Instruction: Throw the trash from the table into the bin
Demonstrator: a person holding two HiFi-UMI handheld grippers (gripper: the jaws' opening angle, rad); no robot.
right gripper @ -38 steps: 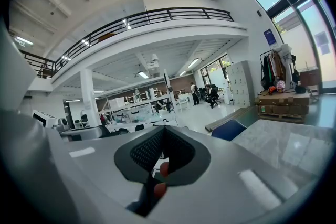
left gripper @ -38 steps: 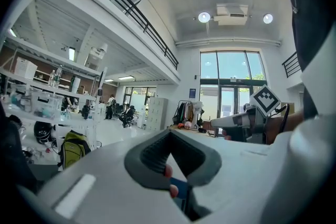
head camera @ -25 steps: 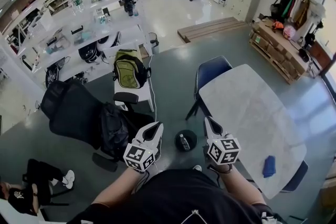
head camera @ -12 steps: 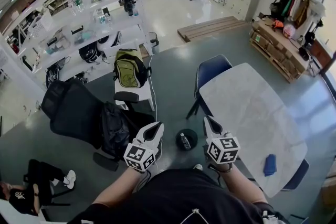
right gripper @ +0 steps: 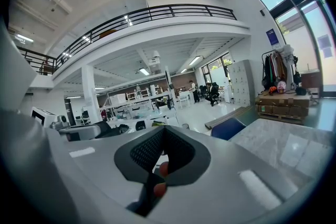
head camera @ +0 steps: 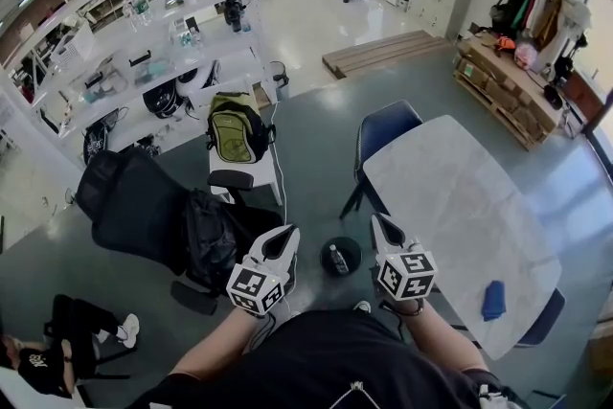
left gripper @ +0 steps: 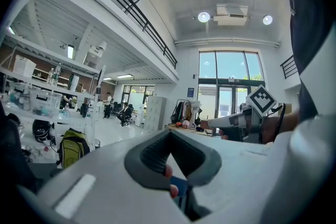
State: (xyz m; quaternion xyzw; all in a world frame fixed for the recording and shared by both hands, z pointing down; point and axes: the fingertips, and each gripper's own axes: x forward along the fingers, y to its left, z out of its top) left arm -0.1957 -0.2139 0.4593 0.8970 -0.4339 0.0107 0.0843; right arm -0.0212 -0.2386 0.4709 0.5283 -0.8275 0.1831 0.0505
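Note:
A black round bin (head camera: 338, 256) stands on the floor beside the near end of the marble table (head camera: 450, 196), and a clear bottle (head camera: 336, 259) lies inside it. Something small and blue (head camera: 491, 301) lies on the table near its right edge. My left gripper (head camera: 285, 234) is held close to my body, left of the bin, jaws shut and empty. The right gripper (head camera: 381, 224) hovers just right of the bin at the table's corner, also shut with nothing in it. In the left gripper view my own jaws (left gripper: 169, 136) meet, and the right gripper (left gripper: 231, 122) shows beyond them.
A blue chair (head camera: 385, 131) is tucked at the table's far end. A black office chair (head camera: 144, 206) with a dark bag stands to the left, with a green backpack (head camera: 236, 125) on a white chair behind it. White shelving (head camera: 144, 53) lines the far left.

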